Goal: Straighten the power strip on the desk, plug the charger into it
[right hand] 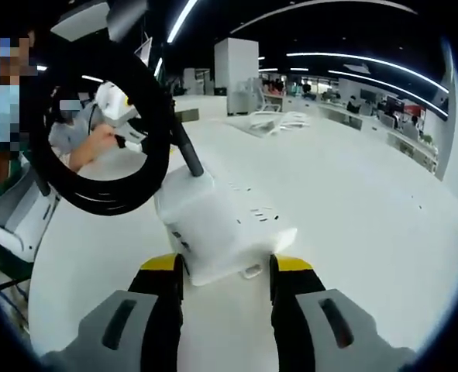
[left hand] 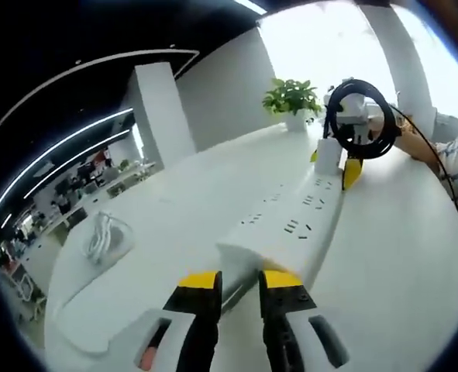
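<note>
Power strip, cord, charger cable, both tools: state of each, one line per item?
power strip: flat on the desk, held at both ends, sockets up, nothing plugged in.
black cord: coiled in a loop, raised above the strip's end.
left tool: jaws closed on the strip's near end.
right tool: jaws around the strip's cord end.
white cable: bundled, lying loose on the desk.
potted plant: upright at the far end.

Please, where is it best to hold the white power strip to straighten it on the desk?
Probably at its two short ends, from outside inward: the power strip is a long flat bar, so end grips turn it easily. The left gripper and the right gripper each straddle one end.
</note>
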